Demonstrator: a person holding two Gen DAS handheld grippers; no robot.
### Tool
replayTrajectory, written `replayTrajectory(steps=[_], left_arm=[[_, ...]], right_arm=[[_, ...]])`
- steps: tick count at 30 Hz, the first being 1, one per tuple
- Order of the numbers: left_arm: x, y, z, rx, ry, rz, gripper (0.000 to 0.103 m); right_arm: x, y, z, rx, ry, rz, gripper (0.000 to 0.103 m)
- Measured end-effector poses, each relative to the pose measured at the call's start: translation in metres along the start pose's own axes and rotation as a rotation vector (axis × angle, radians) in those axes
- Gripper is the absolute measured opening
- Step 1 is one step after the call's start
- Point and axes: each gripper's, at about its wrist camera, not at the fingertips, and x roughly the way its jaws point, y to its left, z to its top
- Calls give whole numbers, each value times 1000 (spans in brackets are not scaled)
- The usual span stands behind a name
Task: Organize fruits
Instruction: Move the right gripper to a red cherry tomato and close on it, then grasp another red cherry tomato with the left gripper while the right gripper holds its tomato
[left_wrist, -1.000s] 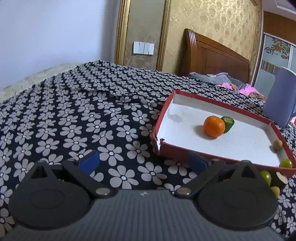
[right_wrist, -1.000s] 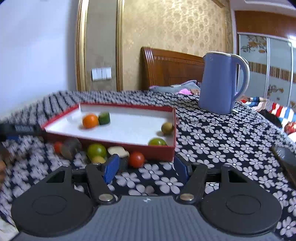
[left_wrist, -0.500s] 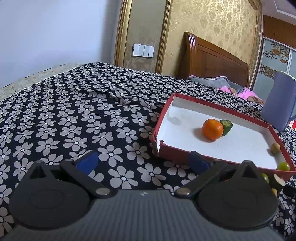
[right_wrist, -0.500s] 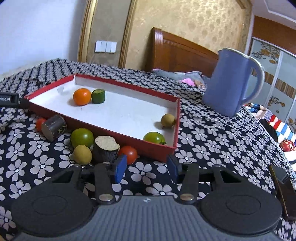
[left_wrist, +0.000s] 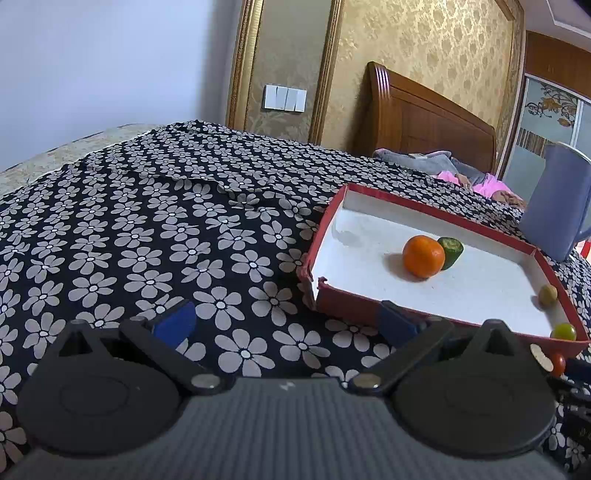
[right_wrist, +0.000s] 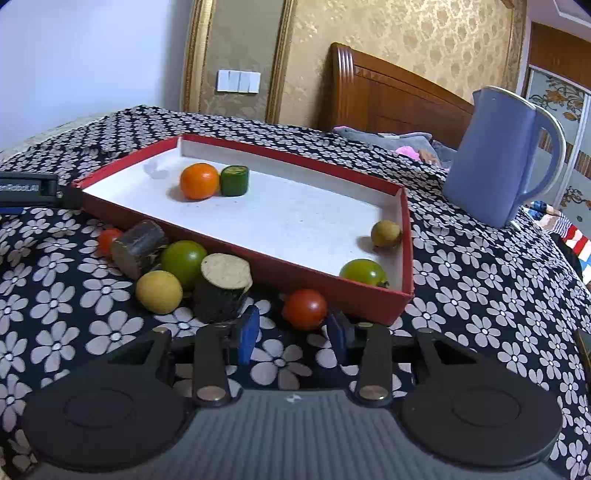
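Right wrist view: the right gripper (right_wrist: 291, 334) hangs low over the flowered bedspread (right_wrist: 480, 295), jaws parted and empty, a red tomato (right_wrist: 305, 308) just ahead of the gap.
Bearing: the tomato sits slightly right of centre between the blue pads (right_wrist: 248, 332), touching the cloth, just beside the near wall of the red tray (right_wrist: 258, 267).
Axis: round, so no long axis to line up; a straight push forward looks enough.
Left of it: cut brown stump (right_wrist: 221, 286), upright, cut face up; yellow fruit (right_wrist: 159, 291); green tomato (right_wrist: 183, 259).
Inside tray: orange (right_wrist: 199, 181) touching a green chunk (right_wrist: 234, 180).
Left wrist view: left gripper (left_wrist: 284, 325) spread wide, holding nothing, farther from the tomato.
Beyond: blue kettle (right_wrist: 498, 155).
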Motion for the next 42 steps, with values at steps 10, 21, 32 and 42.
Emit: replayTrajectory(steps=[10, 21, 32, 42], left_arm=[[1, 0, 2, -11, -10, -13, 103], [1, -44, -3, 273, 37, 43, 100], [-4, -93, -17, 445, 30, -45, 91], [20, -71, -13, 352, 147, -150, 58]], right_arm=[[-9, -9, -4, 68, -31, -2, 25], [-33, -17, -26, 162, -76, 77, 25], [-34, -24, -33, 217, -96, 111, 25], [-34, -24, -33, 220, -98, 107, 25]])
